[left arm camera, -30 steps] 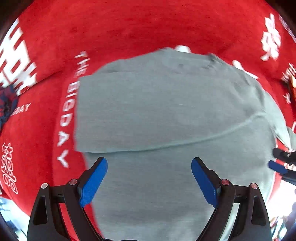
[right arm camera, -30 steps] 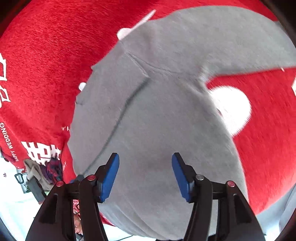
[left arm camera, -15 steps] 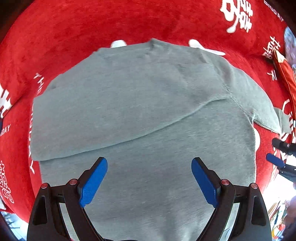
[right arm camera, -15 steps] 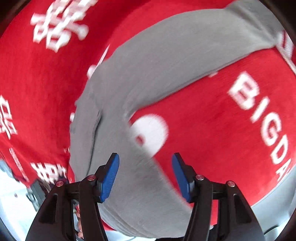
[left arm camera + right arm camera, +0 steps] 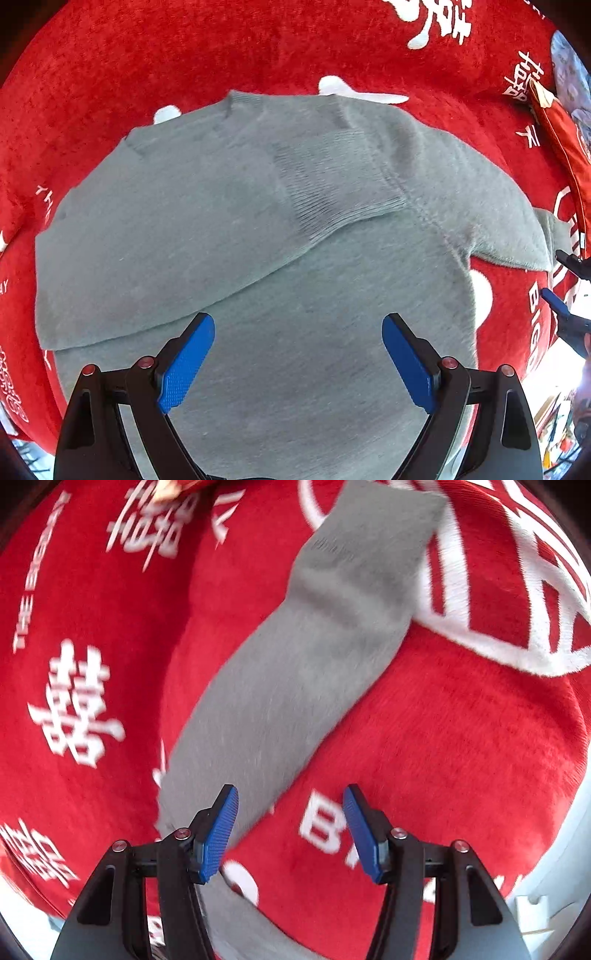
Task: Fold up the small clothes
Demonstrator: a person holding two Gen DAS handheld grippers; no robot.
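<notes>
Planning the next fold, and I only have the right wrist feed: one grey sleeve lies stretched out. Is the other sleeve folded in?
Observer: Yes. The other sleeve lies across the sweater, with its ribbed cuff on the chest.
Operator: Is the left gripper holding anything?
Observer: No. The left gripper is open over the lower body, its fingers apart.
Operator: Where's the collar?
Observer: The collar is at the far edge, on the red cloth.

Right hand-held gripper (image 5: pixel 290 830) swung off sweater (image 5: pixel 258 240) body toward outstretched sleeve (image 5: pixel 295 657); left view nearer.
</notes>
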